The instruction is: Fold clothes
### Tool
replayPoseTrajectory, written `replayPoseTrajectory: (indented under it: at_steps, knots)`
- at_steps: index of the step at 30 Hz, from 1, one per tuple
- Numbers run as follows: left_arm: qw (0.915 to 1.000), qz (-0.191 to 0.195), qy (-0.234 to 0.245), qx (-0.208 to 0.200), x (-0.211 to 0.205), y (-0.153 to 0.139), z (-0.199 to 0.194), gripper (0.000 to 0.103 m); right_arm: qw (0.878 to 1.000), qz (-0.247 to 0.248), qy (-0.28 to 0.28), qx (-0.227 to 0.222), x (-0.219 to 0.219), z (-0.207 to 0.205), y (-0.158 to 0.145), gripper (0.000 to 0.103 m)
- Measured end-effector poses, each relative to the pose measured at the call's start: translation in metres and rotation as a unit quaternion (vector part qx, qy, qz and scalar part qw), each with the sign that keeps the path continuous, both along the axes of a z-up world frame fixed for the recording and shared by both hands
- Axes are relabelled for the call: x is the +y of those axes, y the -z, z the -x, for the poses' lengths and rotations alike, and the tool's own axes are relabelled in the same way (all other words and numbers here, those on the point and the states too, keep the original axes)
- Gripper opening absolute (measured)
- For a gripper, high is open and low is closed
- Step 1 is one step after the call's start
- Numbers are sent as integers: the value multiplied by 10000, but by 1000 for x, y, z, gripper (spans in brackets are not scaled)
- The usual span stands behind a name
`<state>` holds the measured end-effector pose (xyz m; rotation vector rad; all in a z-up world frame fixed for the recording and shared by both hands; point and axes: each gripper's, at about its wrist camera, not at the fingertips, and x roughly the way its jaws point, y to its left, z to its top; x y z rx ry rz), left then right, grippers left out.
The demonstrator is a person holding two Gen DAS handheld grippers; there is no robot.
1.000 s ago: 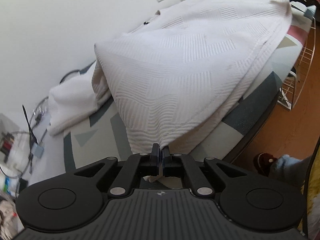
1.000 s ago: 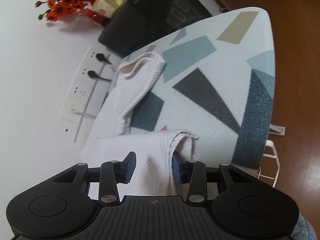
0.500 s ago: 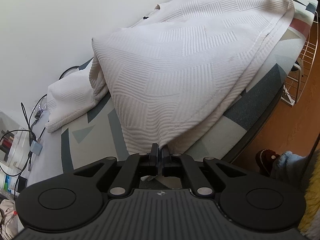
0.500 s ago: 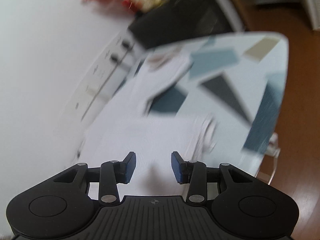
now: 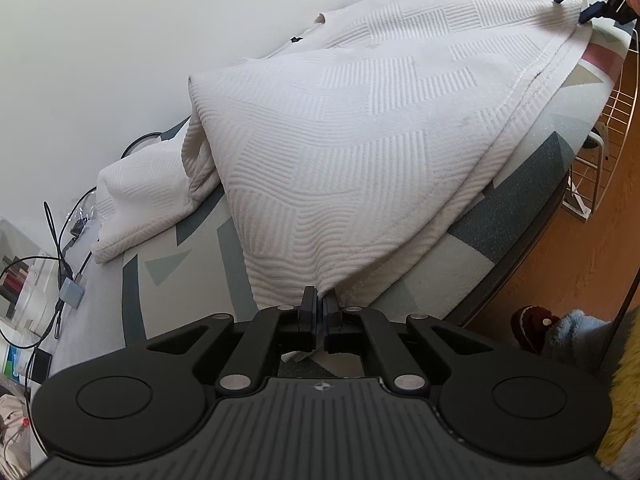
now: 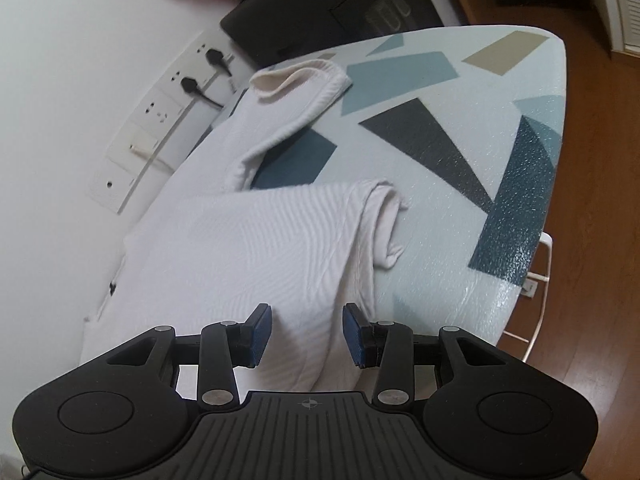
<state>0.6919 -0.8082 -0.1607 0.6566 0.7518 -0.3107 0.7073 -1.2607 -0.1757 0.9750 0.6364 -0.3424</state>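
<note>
Now the left gripper [image 5: 320, 312] is pinching a corner of the white textured knit top [image 5: 360, 128], lying partly doubled on the patterned board [image 6: 480, 152]. The right gripper [image 6: 307, 334] is hovering spread over it, maybe mid-fold.

Bare ironing board [image 6: 460, 184] lies open toward its pointed end and right edge. The white sweater [image 5: 360, 128] covers the middle. Along the wall edge, plugs [image 6: 192, 86] and cables [image 5: 60, 216] crowd the gap.
</note>
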Motion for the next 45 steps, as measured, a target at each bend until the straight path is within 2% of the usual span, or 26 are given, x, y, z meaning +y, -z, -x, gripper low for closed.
replayPoseTrajectory:
  at_steps: [7,8,9,11,14,18,20,24,26,28,30,31,34,37,41,43,45]
  knots:
    - [10000,13,11,-12,1,0,1,2,9989,-129,-348,-290,18,-7,9,37]
    - [10000,15,18,-11,1,0,1,2,9984,-127,-464,-307,22,-9,9,31]
    - [10000,46,16,1,3,0,0,2,9981,-173,-520,-294,24,-11,9,15]
    - [9999,162,-11,42,6,-2,-1,2,9981,-290,-452,-295,22,-11,5,4]
    - [9991,398,-94,108,14,-4,-4,4,9984,-193,-322,-427,16,-6,-7,2]
    - [9989,453,-126,80,17,-4,-3,4,9972,97,-167,-729,-1,9,-32,1]
    - [9989,452,-141,48,18,-3,-2,4,9972,54,-23,-752,-11,16,-32,0]
    - [9987,488,-129,26,18,-3,-3,4,9964,-33,266,-798,-30,31,-32,0]
    - [9987,489,-116,16,19,-2,-3,4,9958,-356,200,-819,-35,37,-24,0]
    - [9989,460,-95,5,18,-2,-2,4,9949,-693,-67,-734,-29,39,-12,7]
    - [9991,421,-83,-2,17,-2,-2,4,9940,-882,-286,-574,-18,38,1,28]
    - [9992,401,-80,-6,17,-2,-2,4,9935,-954,-382,-486,-11,37,8,29]
    - [9993,352,-99,-17,16,-1,-2,3,9953,-863,-330,-299,3,34,23,29]
    - [9994,324,-125,-32,15,0,-2,2,9971,-662,7,-363,-2,31,27,29]
    - [9994,321,-160,-37,15,0,-2,2,9975,-559,84,-428,-15,20,29,29]
    - [9993,315,-175,-26,15,0,-3,2,9958,-765,29,-492,-18,14,33,28]
    - [9994,296,-170,-23,15,0,-3,2,9898,-1290,-225,-560,-12,6,42,26]
